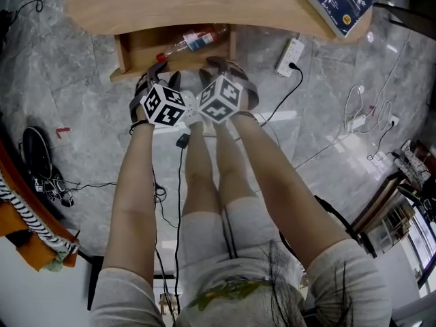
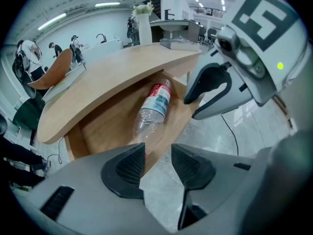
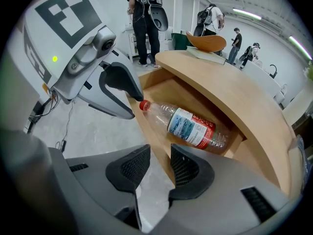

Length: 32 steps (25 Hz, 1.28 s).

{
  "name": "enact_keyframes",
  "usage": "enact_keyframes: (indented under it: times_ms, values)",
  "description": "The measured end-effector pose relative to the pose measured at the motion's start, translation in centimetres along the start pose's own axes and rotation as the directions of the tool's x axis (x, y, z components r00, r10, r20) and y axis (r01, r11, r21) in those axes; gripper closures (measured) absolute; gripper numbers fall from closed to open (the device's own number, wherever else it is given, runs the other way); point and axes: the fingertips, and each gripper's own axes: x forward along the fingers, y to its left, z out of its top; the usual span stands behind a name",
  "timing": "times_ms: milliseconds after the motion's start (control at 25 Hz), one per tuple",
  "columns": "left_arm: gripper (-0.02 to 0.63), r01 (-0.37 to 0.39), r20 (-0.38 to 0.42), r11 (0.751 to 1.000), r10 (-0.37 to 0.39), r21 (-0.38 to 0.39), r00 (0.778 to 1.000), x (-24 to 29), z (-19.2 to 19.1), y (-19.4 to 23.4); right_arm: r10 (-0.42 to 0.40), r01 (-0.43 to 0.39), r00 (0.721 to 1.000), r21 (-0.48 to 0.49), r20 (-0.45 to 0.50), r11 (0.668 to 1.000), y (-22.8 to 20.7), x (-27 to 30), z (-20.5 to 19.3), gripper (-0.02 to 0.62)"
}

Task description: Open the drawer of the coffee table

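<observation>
Straddling the front wall of the drawer [image 1: 121, 52], the left gripper [image 2: 157, 153] and right gripper [image 3: 159, 158] stand side by side. Each has its jaws parted with the wooden lip between them; the pads do not visibly pinch it, and nothing else is held. The drawer sits just ahead of both grippers, partly out from under the counter [image 1: 204, 5], with a plastic bottle [image 1: 194, 41] lying inside beyond the fingertips. Finishing well likely means closing both grippers firmly on the lip, then drawing straight back evenly so the drawer does not skew.
</observation>
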Motion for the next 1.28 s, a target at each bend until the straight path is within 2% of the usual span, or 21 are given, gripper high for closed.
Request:
enact_keyframes:
  times_ms: [440, 1280]
  values:
    - [0.451, -0.006, 0.011, 1.000, 0.006, -0.009, 1.000, 0.0, -0.2, -0.5, -0.030, 0.030, 1.000, -0.016, 0.005, 0.999, 0.2, -0.1, -0.4, 0.469]
    - [0.451, 0.019, -0.004, 1.000, -0.019, -0.005, 1.000, -0.1, -1.1, -1.5, -0.012, 0.011, 1.000, -0.017, -0.018, 1.000, 1.3, -0.1, -1.2, 0.469]
